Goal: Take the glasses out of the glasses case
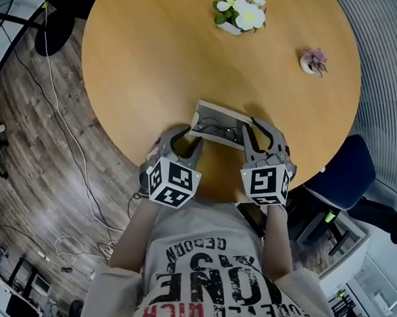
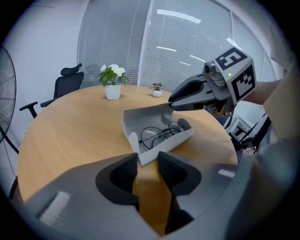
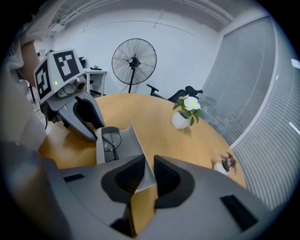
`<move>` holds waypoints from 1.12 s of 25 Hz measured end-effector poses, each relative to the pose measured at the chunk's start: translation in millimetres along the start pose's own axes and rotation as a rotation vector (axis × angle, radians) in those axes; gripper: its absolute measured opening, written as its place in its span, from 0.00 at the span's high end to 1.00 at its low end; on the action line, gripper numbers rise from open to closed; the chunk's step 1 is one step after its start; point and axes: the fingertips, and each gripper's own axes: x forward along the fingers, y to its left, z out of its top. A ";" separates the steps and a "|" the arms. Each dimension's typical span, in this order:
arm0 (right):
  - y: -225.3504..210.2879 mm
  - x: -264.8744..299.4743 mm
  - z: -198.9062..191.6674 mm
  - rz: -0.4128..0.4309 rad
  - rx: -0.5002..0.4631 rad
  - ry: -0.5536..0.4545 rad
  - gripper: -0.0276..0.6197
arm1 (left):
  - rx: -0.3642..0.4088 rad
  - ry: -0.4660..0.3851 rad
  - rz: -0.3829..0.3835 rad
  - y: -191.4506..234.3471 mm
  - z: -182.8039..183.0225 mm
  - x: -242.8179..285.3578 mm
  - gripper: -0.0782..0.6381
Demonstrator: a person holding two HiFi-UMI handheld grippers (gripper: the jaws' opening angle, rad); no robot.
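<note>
Glasses: thin black wire, round lenses, folded.
Place: in open grey hard case, at round wooden desk's near edge.
Axis: along case, left-right.
Left tongs: grasping case's tray end.
Right tongs: grasping its raised lid.

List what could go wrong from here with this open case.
The glasses case sits near the edge of the table; a tug outward may drop it.
The jaws of the right gripper pinch only the thin lid, which may slip shut on the glasses.
The left gripper holds just a corner, so the case could twist.
</note>
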 end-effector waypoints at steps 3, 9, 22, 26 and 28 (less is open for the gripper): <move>-5.6 4.7 -0.4 -0.005 0.001 0.001 0.86 | -0.004 0.000 0.000 -0.3 -0.5 0.4 0.68; -13.6 14.0 -0.9 -0.010 -0.005 0.008 0.85 | -0.008 0.000 0.003 -0.5 -1.5 0.2 0.68; -18.4 25.6 -2.3 0.005 -0.011 -0.001 0.86 | -0.016 0.003 0.019 -0.4 -3.5 1.0 0.68; -18.4 25.8 -1.9 0.001 -0.012 -0.010 0.85 | -0.013 0.003 0.026 -0.4 -3.8 0.6 0.68; -18.3 25.7 -1.6 -0.002 -0.012 -0.013 0.85 | -0.011 0.003 0.029 -0.4 -4.0 0.5 0.68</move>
